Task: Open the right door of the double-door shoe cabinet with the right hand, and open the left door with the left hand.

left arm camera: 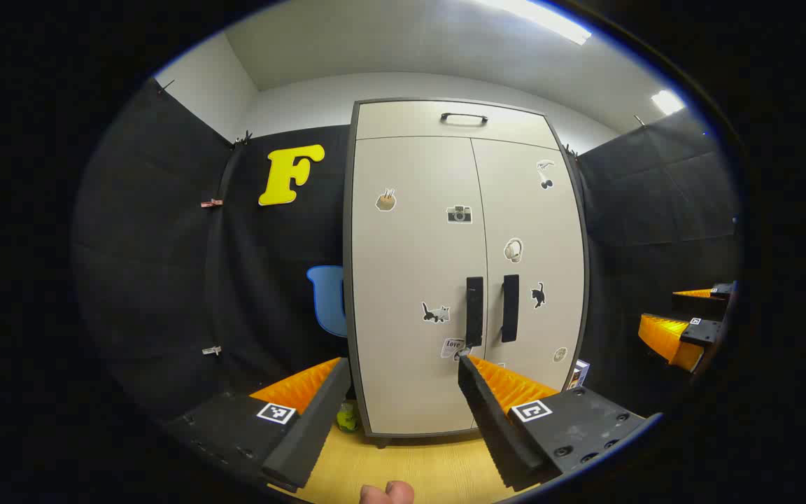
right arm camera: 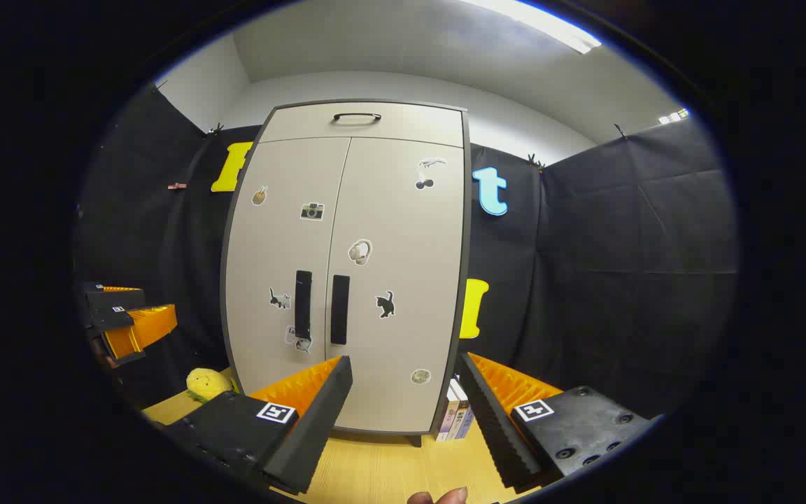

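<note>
Left gripper view: I see the left tool (left arm camera: 403, 367) held wide open, its two orange-and-black fingers spread apart with nothing between them. The shoe cabinet (left arm camera: 466, 273) stands straight ahead of the tool, well apart from the fingertips, on a wooden floor (left arm camera: 417, 469). Both doors are closed. The left door (left arm camera: 417, 280) carries a black vertical handle, the left handle (left arm camera: 474, 311), which sits just above the tool's right-hand fingertip in this view; the right handle (left arm camera: 510, 308) stands just beside it on the right door (left arm camera: 532, 266). A top panel with a horizontal black handle (left arm camera: 464, 118) runs above both doors. The right tool (left arm camera: 686, 329) shows at the far right edge, away from the cabinet. A small yellow-green object (left arm camera: 347, 418) lies at the cabinet's lower left corner.

Right gripper view: I see the right tool (right arm camera: 403, 367) also wide open and empty. The cabinet stands ahead and slightly left of the tool, doors closed. The right handle (right arm camera: 340, 309) lies above the tool's left-hand fingertip, not touching. The left tool (right arm camera: 126, 325) shows at the far left. A yellow plush toy (right arm camera: 207, 383) lies on the floor left of the cabinet; several books (right arm camera: 455, 416) stand against its right side.
</note>
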Tool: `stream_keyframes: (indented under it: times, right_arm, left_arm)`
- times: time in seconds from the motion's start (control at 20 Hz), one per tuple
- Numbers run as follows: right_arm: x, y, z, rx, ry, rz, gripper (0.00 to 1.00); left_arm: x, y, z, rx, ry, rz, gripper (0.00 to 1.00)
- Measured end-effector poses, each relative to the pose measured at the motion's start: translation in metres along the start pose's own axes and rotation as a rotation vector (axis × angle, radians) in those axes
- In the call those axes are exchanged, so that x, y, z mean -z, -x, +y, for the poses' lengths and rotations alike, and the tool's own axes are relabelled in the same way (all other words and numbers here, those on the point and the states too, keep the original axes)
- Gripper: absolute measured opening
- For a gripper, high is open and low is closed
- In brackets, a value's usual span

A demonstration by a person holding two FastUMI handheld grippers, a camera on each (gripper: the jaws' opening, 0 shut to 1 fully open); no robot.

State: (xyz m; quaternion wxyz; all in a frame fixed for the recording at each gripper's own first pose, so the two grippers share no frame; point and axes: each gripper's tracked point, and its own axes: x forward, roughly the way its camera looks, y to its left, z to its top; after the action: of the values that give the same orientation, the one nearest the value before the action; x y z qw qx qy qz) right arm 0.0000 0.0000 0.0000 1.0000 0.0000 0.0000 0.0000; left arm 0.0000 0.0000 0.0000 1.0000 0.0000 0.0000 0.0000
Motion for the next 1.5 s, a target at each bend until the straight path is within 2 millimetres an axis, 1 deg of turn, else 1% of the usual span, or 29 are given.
stream_keyframes:
  times: [0.15,0.35,0.5,0.8,1.05,1.15,1.25,1.4,1.5]
  right_arm:
    - [-0.005,0.003,0.005,-0.005,-0.012,-0.011,0.97]
    - [-0.003,0.002,0.006,-0.01,-0.026,0.0,0.97]
    - [-0.007,0.002,0.008,-0.011,-0.023,-0.011,0.97]
    - [-0.007,0.001,0.017,-0.034,-0.015,-0.009,0.97]
    - [-0.011,-0.005,0.027,-0.05,-0.006,-0.02,0.97]
    - [-0.018,-0.014,0.035,-0.076,-0.01,-0.038,0.97]
    - [-0.021,-0.03,0.044,-0.101,-0.021,-0.032,0.97]
    - [-0.033,-0.062,0.052,-0.103,-0.046,-0.049,0.97]
    - [-0.037,-0.091,0.061,-0.108,-0.046,-0.064,0.97]
  left_arm:
    - [-0.004,0.0,0.0,0.007,0.001,-0.002,0.96]
    - [-0.001,0.001,-0.004,0.019,-0.001,0.0,0.96]
    - [0.001,0.002,-0.005,0.022,-0.003,0.003,0.96]
    - [0.003,0.003,0.0,0.012,0.008,0.004,0.96]
    - [0.005,0.001,0.005,0.002,0.007,0.007,0.96]
    - [0.006,0.002,0.007,-0.002,0.008,0.006,0.96]
    - [0.009,0.002,0.007,0.0,0.009,0.01,0.96]
    - [0.012,0.002,0.007,0.002,0.007,0.013,0.96]
    - [0.014,0.002,0.008,0.0,0.003,0.016,0.96]
